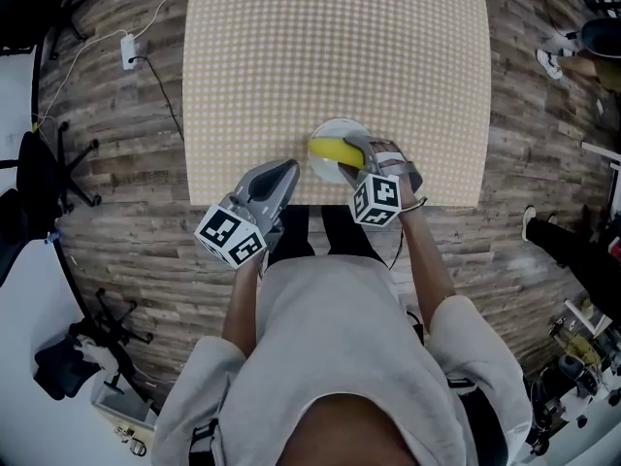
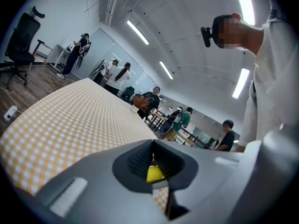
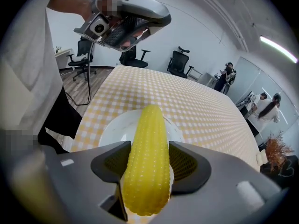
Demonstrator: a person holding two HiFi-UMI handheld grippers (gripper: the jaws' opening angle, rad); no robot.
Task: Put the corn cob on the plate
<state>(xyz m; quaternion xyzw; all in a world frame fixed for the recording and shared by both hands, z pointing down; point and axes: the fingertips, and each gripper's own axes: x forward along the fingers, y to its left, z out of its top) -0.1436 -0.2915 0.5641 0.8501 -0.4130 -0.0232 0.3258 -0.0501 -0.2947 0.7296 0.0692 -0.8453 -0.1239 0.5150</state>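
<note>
**A:** Where is the corn cob (image 3: 149, 125)?

**B:** In the centre of the right gripper view. It is yellow and stands lengthwise up the frame. The right gripper (image 3: 147, 158) is clamped on its thicker lower part, one grey jaw pressed to each side. The narrow tip points away from the camera.

**A:** And the plate (image 3: 110, 127)?

**B:** Directly behind and below the cob. It is white and round, and its rim shows to the left and right of the corn. In the head view the cob (image 1: 335, 150) lies across the plate (image 1: 340, 124) just below centre frame, near the table's (image 1: 340, 47) lower edge. I cannot tell whether the corn touches the plate.

**A:** What does the next move depend on?

**B:** The cob's long axis runs along the line the gripper points, tilted down toward the plate, and its tip reaches toward the far rim. I judge that lowering it flat and letting go would leave it inside the rim.

**A:** And the other hand?

**B:** The left gripper (image 1: 283, 173) sits left of the plate in the head view. Its jaws are together and it holds nothing. It is near the plate but plays no part.
</note>
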